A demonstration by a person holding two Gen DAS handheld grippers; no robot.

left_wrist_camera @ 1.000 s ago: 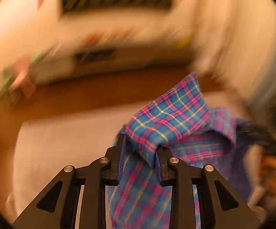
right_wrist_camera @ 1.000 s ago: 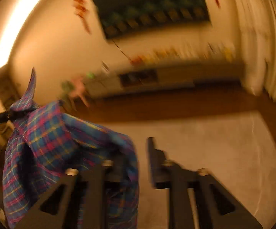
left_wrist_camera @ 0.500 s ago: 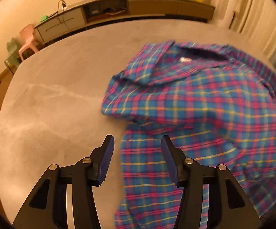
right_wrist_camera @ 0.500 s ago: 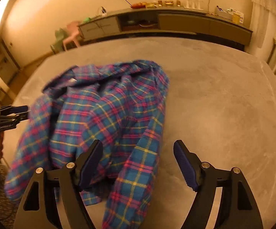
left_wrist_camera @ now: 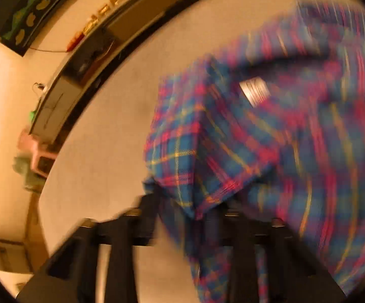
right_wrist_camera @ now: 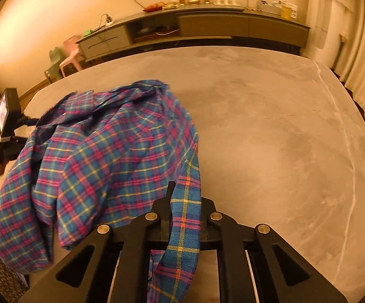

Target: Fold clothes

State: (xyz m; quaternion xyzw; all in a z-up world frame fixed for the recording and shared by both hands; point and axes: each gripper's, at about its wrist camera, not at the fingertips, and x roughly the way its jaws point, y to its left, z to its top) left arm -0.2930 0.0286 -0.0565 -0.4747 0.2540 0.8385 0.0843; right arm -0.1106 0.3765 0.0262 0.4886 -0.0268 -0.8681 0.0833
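Note:
A blue, pink and yellow plaid shirt point(right_wrist_camera: 111, 151) lies bunched on the left half of the grey table point(right_wrist_camera: 283, 126). My right gripper point(right_wrist_camera: 186, 197) is closing, and a narrow strip of the shirt's front edge is pinched between its fingers, hanging down over them. In the blurred, tilted left wrist view, the shirt point(left_wrist_camera: 296, 139) shows its collar and a white neck label point(left_wrist_camera: 254, 91). My left gripper point(left_wrist_camera: 182, 202) is closing too, with a folded corner of the collar area filling the gap between its fingers.
A long low sideboard point(right_wrist_camera: 207, 25) with small items on top runs along the far wall. A pink chair point(right_wrist_camera: 70, 53) stands to its left and curtains point(right_wrist_camera: 346, 38) hang at the right. The left tool's small screen point(right_wrist_camera: 5, 116) shows at the table's left edge.
Half a second ago both grippers hung open over the shirt on the table. Both have since dropped and closed on cloth, and the left view has rolled sideways.

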